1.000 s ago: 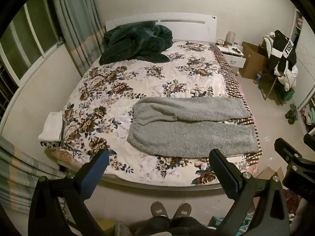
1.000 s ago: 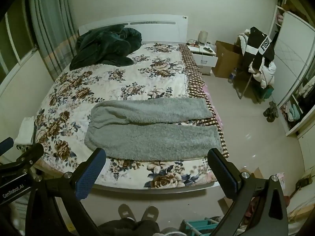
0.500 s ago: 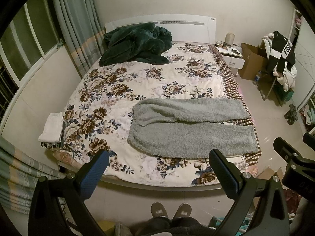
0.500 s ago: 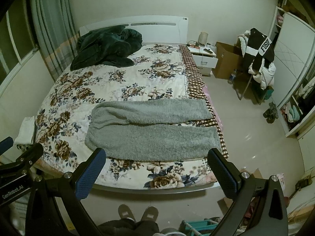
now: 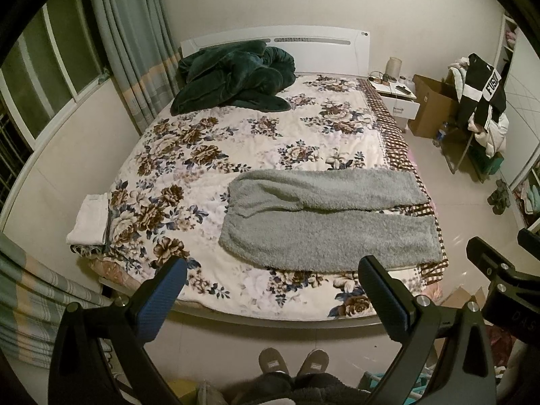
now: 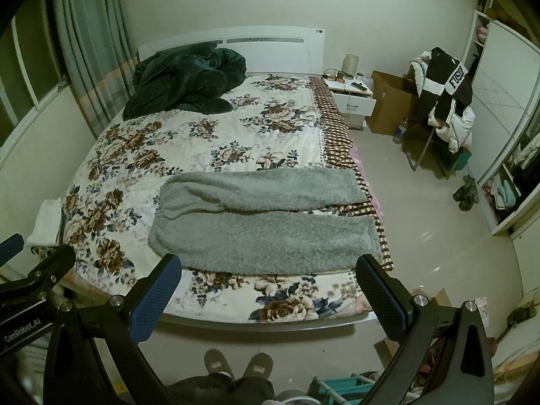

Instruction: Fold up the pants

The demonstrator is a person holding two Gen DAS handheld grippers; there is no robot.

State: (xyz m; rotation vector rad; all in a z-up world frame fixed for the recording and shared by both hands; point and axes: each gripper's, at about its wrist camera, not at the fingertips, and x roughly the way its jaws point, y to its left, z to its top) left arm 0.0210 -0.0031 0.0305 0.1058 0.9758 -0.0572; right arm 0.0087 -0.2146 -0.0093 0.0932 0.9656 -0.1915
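Both tools spread wide, holding nothing: left tool (image 5: 271,275), right tool (image 6: 268,271), both held above the floor at the bed's foot. Pants (image 5: 324,222) lie flat across the near end of the bed (image 5: 236,141), legs toward its right edge. Dark blanket (image 5: 233,77) bunched at the headboard.

grey pants (image 5: 324,222), floral bedspread (image 5: 236,148)
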